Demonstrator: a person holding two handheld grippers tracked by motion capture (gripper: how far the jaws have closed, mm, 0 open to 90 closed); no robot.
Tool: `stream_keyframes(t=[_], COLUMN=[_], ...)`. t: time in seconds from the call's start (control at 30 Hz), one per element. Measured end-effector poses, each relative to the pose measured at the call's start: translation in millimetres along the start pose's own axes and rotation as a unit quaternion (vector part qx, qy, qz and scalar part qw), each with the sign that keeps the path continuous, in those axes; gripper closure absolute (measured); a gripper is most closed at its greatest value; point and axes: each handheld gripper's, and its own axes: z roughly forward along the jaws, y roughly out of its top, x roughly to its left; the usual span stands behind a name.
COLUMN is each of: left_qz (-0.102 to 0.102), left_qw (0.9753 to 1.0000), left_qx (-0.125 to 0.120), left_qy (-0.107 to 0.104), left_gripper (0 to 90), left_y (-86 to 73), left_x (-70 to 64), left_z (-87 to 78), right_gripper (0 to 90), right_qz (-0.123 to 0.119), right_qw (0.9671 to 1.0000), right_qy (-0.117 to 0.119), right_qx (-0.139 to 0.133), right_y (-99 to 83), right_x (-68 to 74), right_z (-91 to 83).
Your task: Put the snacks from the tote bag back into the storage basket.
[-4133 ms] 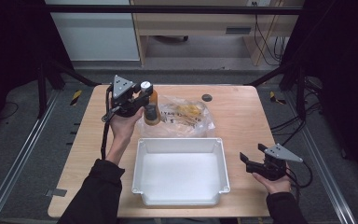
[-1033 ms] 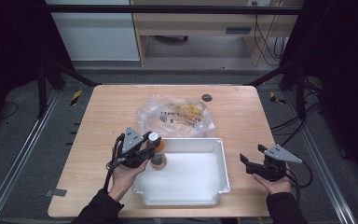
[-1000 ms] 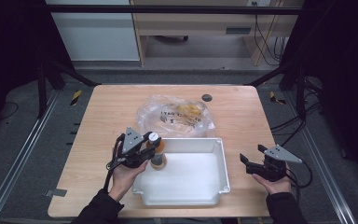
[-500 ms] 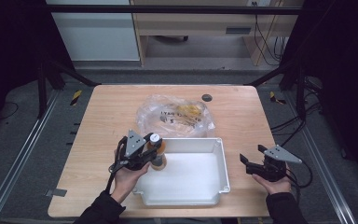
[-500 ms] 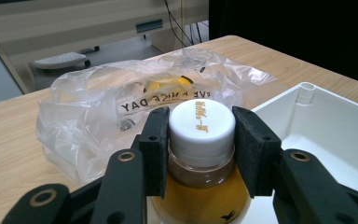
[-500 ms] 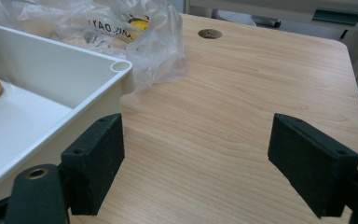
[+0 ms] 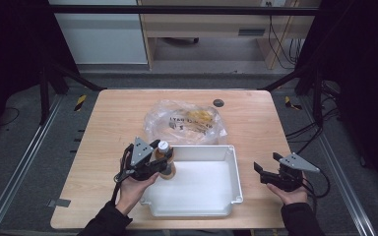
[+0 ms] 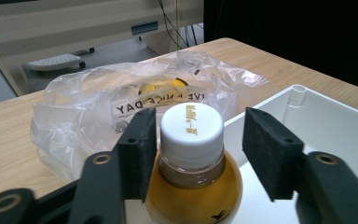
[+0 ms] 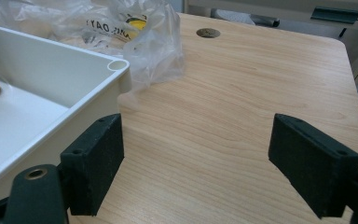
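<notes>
The clear plastic bag [image 8: 135, 109] reads "NICE DAY" in dark print; the bottle cap's [image 8: 192, 126] gold lettering is illegible.

One bottle [image 8: 191, 172] is seen between the left jaws, one plastic bag [image 8: 121, 102] beyond them, and one white tray [image 9: 42, 112] beside the right jaws.

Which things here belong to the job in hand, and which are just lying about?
In the job:
- bottle, amber with a white cap, standing in the tub's corner
- white tub
- left gripper, open around the bottle's cap

Lying about:
- clear plastic bag behind the tub
- right gripper, open, idle over the table
</notes>
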Motion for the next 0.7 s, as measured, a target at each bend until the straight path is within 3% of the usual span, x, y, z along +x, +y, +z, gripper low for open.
stream_keyframes(t=[0.33,0.5,0.7], left_qz=[0.0,0.002,-0.002], left_qw=[0.9999,0.9999,0.9999], left_qx=[0.002,-0.006,0.005], left_qy=[-0.015,-0.016,-0.011], left_gripper=[27.9,25.8,24.3], left_y=[-4.1,-5.6,-14.1], left_x=[10.0,15.2,25.7], left_z=[-15.3,-25.7,-33.3], right_gripper=[17.9,17.7,17.5], right_qz=[0.002,0.002,0.005], right_qw=[1.0,1.0,1.0], right_qy=[-0.001,-0.001,-0.002], right_qx=[0.0,0.001,0.001], right_y=[-0.4,-0.5,-0.6], right_x=[-0.7,-0.8,-1.0], right_z=[-0.5,-0.6,-1.3])
